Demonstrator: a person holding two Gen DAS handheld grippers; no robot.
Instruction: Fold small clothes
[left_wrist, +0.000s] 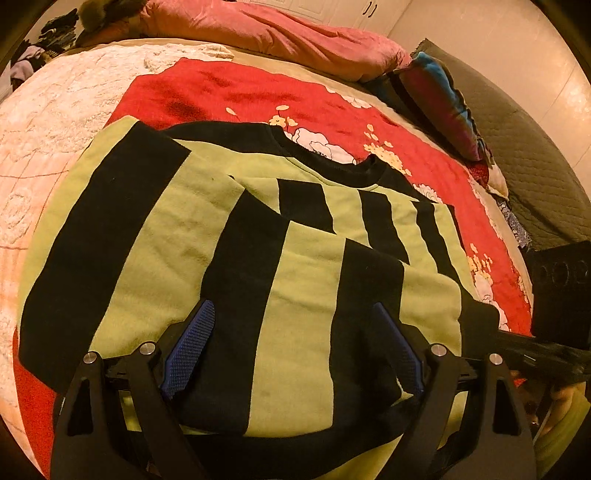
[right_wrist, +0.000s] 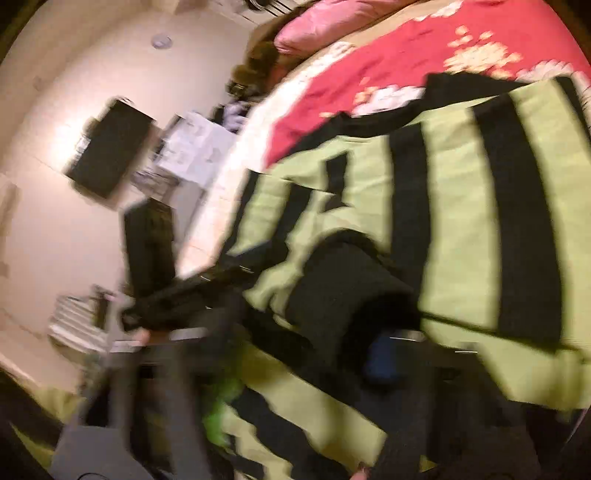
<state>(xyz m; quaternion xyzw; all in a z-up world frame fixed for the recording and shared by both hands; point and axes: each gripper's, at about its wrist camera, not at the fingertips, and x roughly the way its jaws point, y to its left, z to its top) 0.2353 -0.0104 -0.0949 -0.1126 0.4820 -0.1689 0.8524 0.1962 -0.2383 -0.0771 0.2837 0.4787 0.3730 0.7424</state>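
A green-and-black striped sweater (left_wrist: 229, 236) is lying spread across a red floral blanket (left_wrist: 258, 96) on the bed, its black collar (left_wrist: 332, 162) pointing toward 12 o'clock in the left wrist view and 1 sleeve lying folded over the body toward 3 o'clock. The left gripper (left_wrist: 295, 347) is hovering over the sweater's lower part at 6 o'clock with its 2 blue-padded fingers (left_wrist: 190, 350) standing wide apart and nothing between them. Around the garment, a white textured bedspread (left_wrist: 55, 122) is showing at 9 o'clock, a pink duvet (left_wrist: 280, 37) is bunching at 12 o'clock, a multicoloured pillow (left_wrist: 443, 99) is leaning at 2 o'clock beside a grey quilted headboard (left_wrist: 535, 155), and a pile of dark clothes (left_wrist: 55, 33) is sitting at 11 o'clock. The right gripper (left_wrist: 554, 354) is reaching in at 3 o'clock in the left view; the right wrist view is heavily blurred, the sweater's black cuff (right_wrist: 343, 288) is covering the finger area, and I cannot tell whether that gripper is apart or together. In that blurred view a dark rectangular panel (right_wrist: 110, 147) is hanging on the pale wall at 9 o'clock. No containers or readable writing are showing.
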